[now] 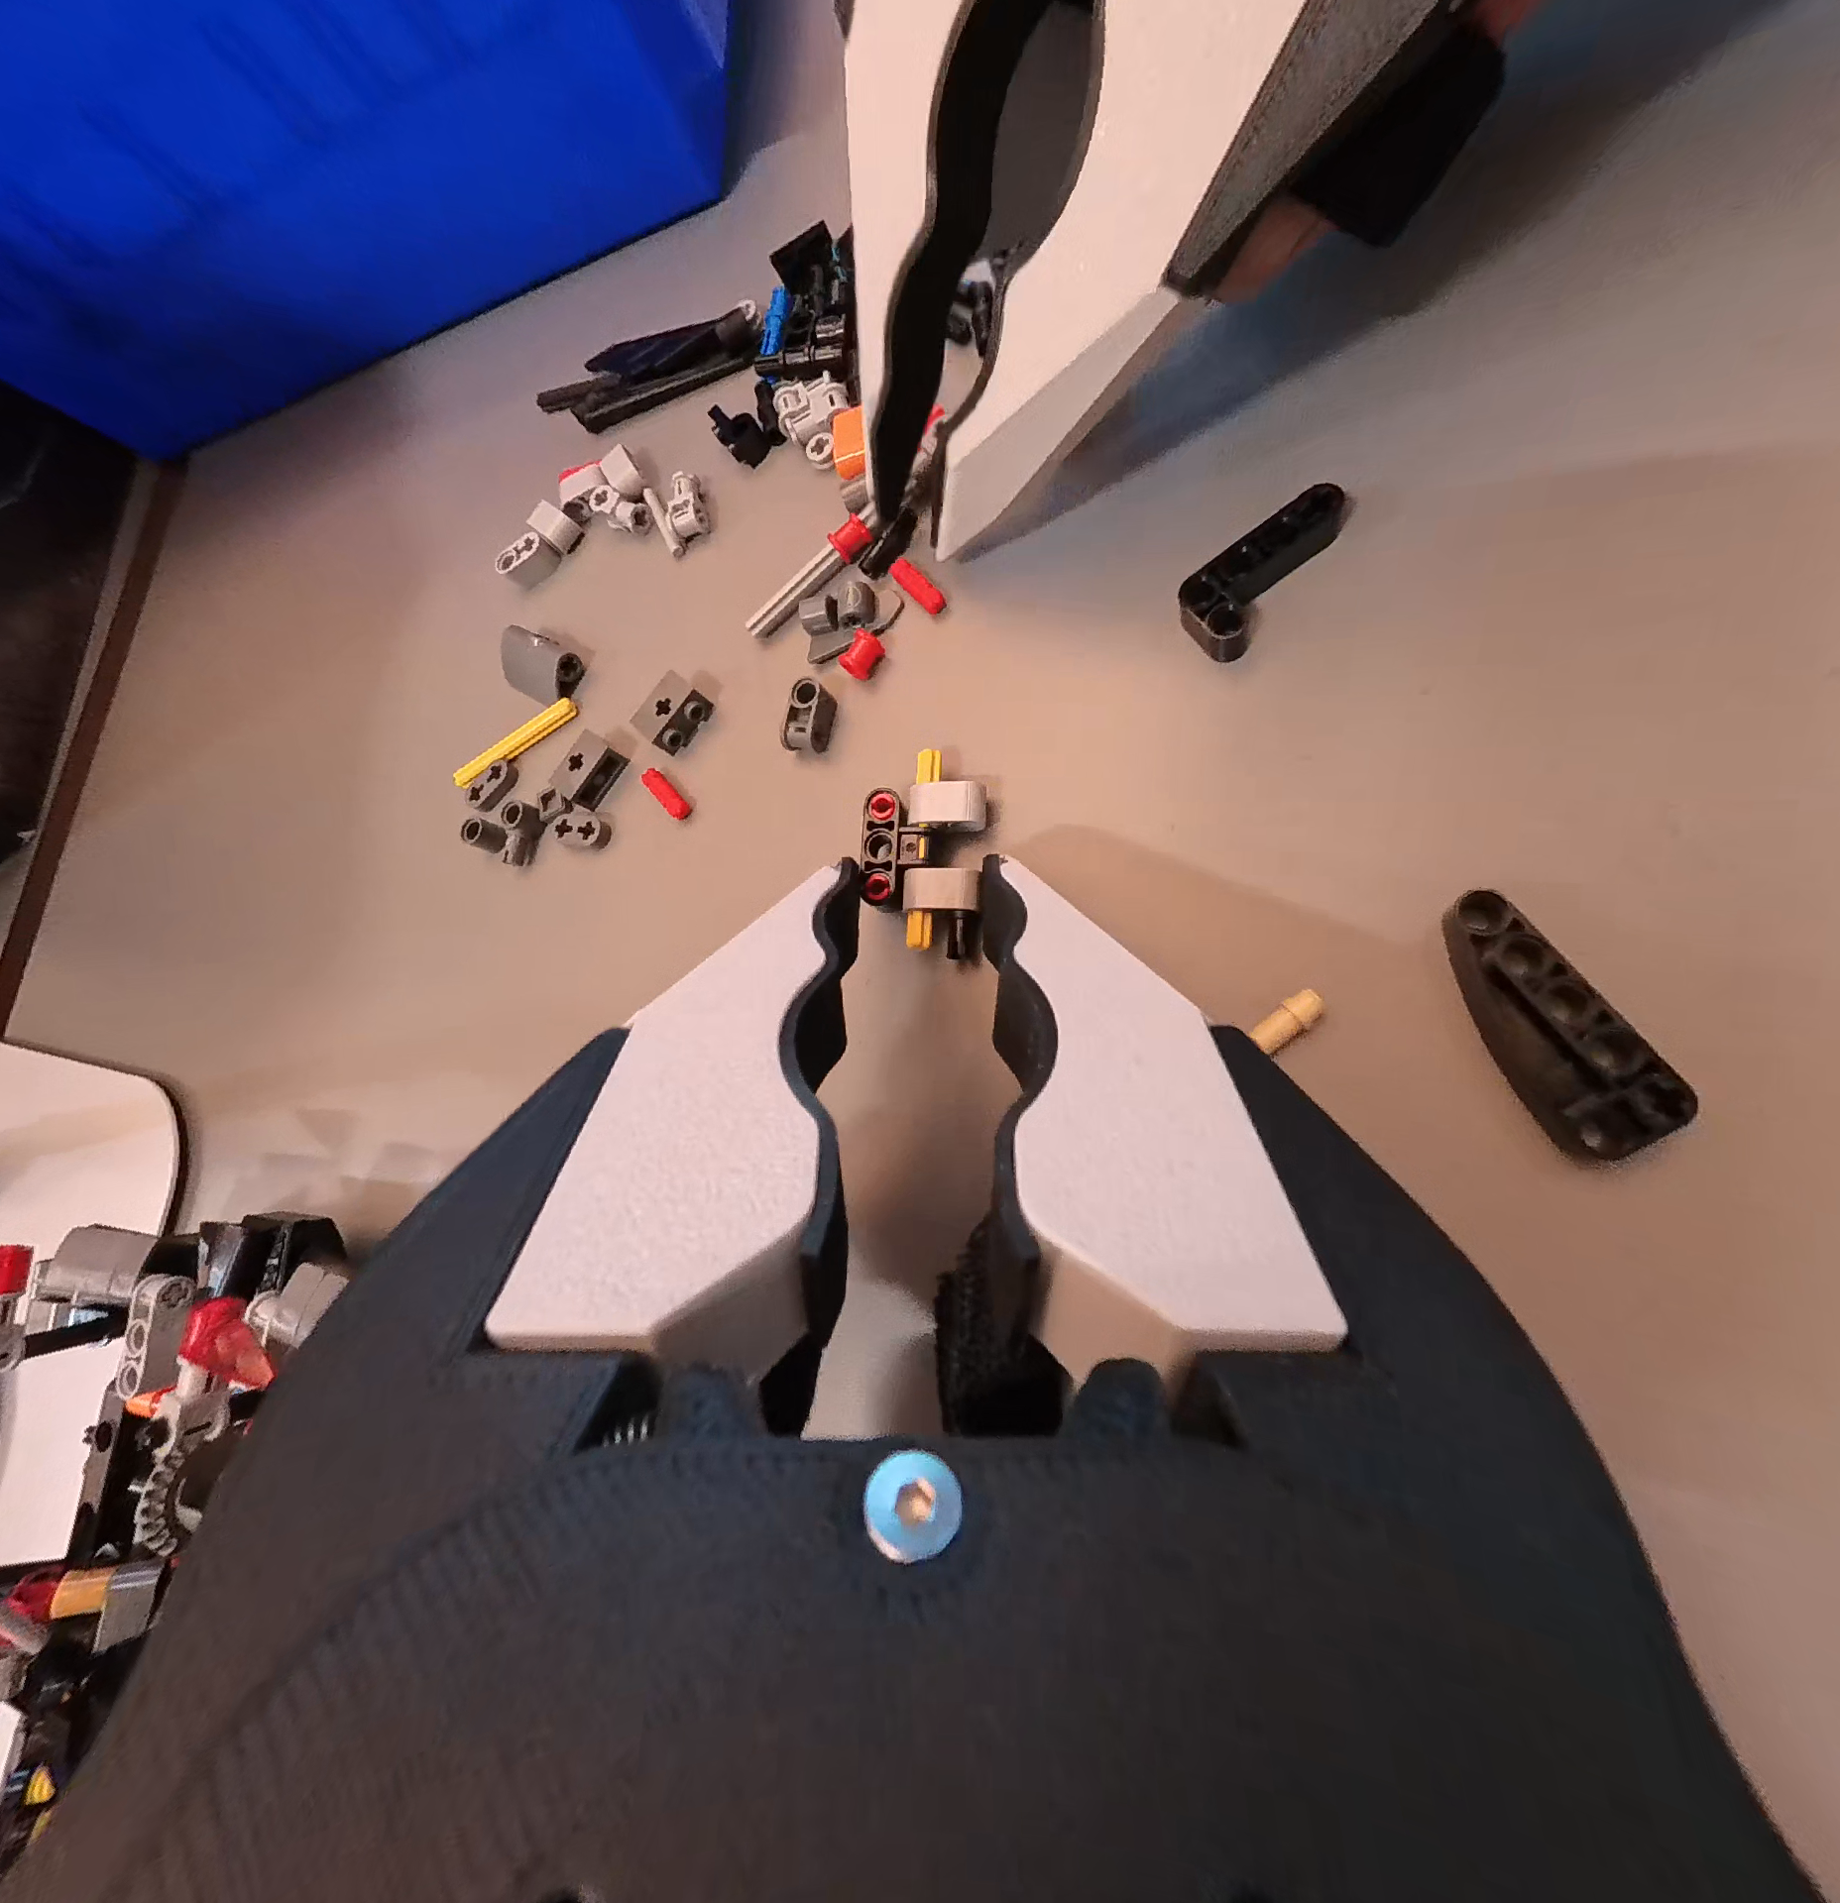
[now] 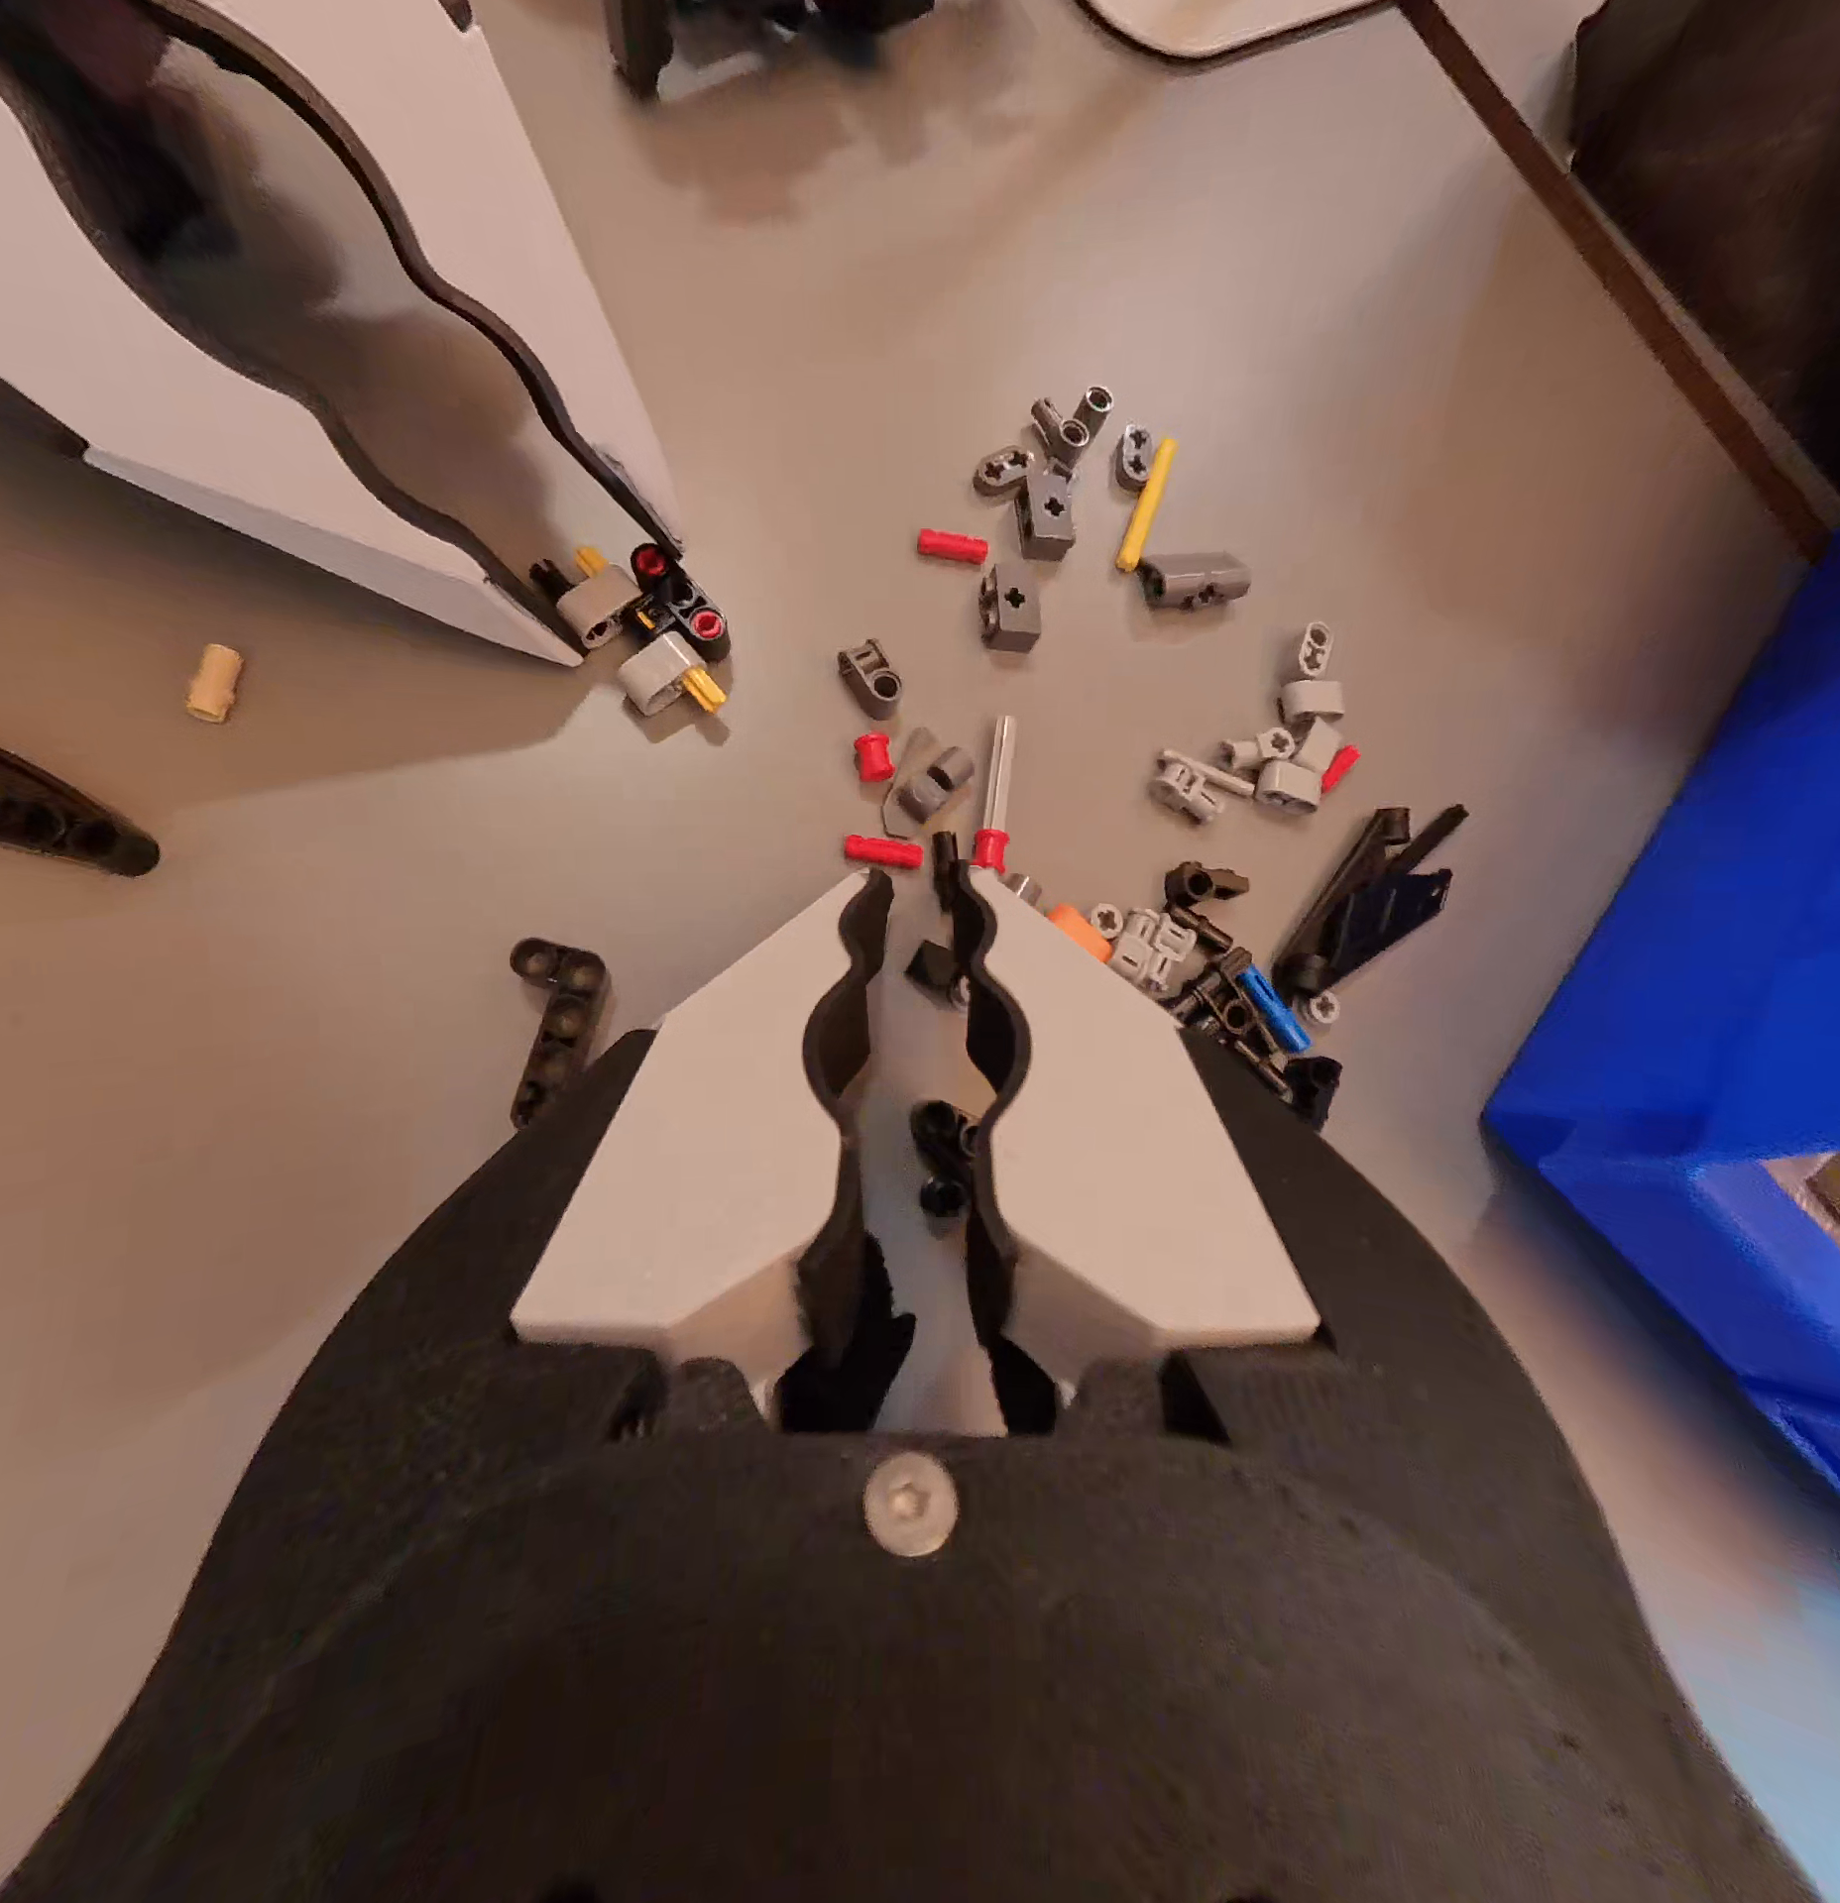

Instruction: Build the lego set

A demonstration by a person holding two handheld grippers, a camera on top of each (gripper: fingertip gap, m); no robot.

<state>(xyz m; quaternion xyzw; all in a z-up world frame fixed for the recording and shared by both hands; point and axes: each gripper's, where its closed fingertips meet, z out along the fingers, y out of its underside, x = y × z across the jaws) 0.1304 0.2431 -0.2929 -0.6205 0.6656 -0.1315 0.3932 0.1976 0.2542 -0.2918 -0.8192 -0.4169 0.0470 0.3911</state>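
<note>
Left gripper [image 1: 921, 875] narrowly parted around small assembly [image 1: 921, 850]; right gripper [image 2: 926, 875] seemingly pinching black pin [image 2: 943, 853].

Both wrist views look steeply down, close; facing, sharing scattered pieces [image 1: 627, 659].

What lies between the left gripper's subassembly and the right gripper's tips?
Between the subassembly and right gripper, left wrist view shows a dark grey connector and red bush.

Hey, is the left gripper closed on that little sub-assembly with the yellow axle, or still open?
Shut on it. The left gripper has a fingertip pressed against each side of the sub-assembly, which sits between them on the table.
</note>
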